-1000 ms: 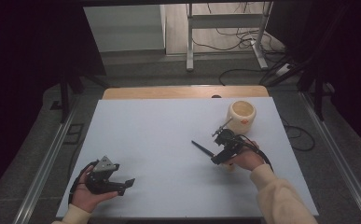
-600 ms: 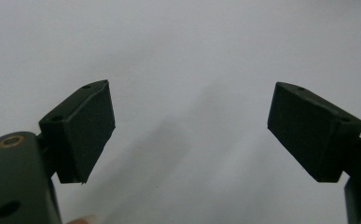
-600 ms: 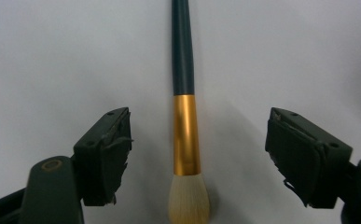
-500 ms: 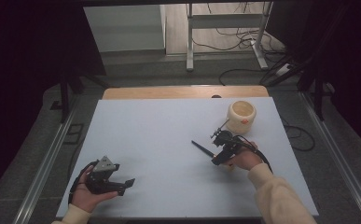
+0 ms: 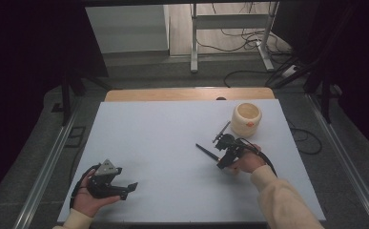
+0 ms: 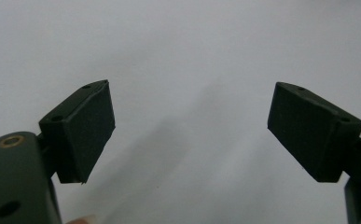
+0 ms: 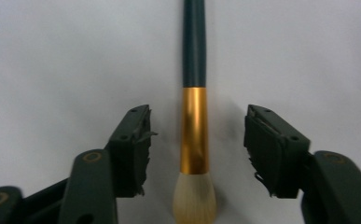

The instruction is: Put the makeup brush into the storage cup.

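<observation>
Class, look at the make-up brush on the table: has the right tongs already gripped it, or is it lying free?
Lying free. The brush lies flat between the right tongs, which have just been closing, with gaps either side of its gold collar.

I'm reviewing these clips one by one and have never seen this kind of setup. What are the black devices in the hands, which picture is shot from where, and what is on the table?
There is no robot. A person holds a hand-held two-jaw tool in each hand: the left gripper and the right gripper.

The high view looks down on the white table from above. Each of the other two pictures comes from a camera riding on a gripper, looking along its own black fingers.

On the table lie a makeup brush, with dark handle, gold band and pale bristles, and a cream-coloured cup standing farther back.

The left gripper is open over bare table. The right gripper's jaws have just been closing around the brush's gold band, but gaps remain on both sides, so nothing is held yet.
</observation>
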The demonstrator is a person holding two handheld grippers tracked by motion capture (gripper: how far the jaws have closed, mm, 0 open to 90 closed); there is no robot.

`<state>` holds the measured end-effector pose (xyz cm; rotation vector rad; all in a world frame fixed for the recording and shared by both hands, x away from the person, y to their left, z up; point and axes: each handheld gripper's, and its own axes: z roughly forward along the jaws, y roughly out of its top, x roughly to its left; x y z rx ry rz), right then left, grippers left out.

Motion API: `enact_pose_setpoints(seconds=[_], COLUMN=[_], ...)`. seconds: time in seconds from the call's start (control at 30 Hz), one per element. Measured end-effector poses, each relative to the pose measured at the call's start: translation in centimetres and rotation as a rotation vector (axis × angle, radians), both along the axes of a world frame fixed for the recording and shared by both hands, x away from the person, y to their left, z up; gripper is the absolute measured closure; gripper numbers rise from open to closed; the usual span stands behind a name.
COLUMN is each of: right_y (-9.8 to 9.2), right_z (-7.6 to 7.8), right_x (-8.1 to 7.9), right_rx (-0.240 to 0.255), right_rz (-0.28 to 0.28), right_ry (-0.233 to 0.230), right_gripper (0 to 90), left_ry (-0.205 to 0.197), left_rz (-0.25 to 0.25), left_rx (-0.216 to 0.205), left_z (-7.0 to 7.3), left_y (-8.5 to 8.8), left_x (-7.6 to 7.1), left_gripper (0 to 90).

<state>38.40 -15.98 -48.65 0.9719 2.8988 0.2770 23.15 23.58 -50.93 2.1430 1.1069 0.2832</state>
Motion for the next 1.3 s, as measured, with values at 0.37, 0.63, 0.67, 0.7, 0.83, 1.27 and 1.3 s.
enact_pose_setpoints(seconds=[0.37, 0.63, 0.67, 0.7, 0.83, 1.27, 1.3], right_y=[0.4, 0.9, 1.0, 1.0, 1.2, 1.1, 1.1], right_z=[-0.5, -0.5, -0.5, -0.5, -0.6, 0.1, 0.3], right_x=[0.4, 0.6, 0.7, 0.7, 0.9, 1.1, 1.2], right_rx=[-0.027, -0.086, -0.087, -0.087, -0.105, -0.053, -0.039], right_rz=[0.013, 0.036, 0.04, 0.04, 0.041, 0.027, 0.028], right_ry=[0.056, 0.05, 0.053, 0.053, 0.07, 0.101, 0.109], right_gripper=[64.5, 75.8, 76.1, 76.1, 77.4, 77.9, 77.8], left_ry=[-0.003, -0.003, -0.003, -0.003, -0.004, -0.003, -0.003], left_rz=[0.003, 0.005, 0.004, 0.004, 0.003, 0.005, 0.005], left_rx=[-0.002, 0.0, 0.0, 0.0, 0.0, -0.006, -0.005], left_z=[0.1, 0.0, 0.0, 0.0, 0.1, 0.1, 0.1], left_y=[0.1, 0.1, 0.1, 0.1, 0.1, 0.1, 0.1], left_x=[0.0, 0.0, 0.0, 0.0, 0.0, 0.0, 0.0], left_gripper=[15.3, 15.4, 15.4, 15.4, 15.4, 15.4, 15.4])
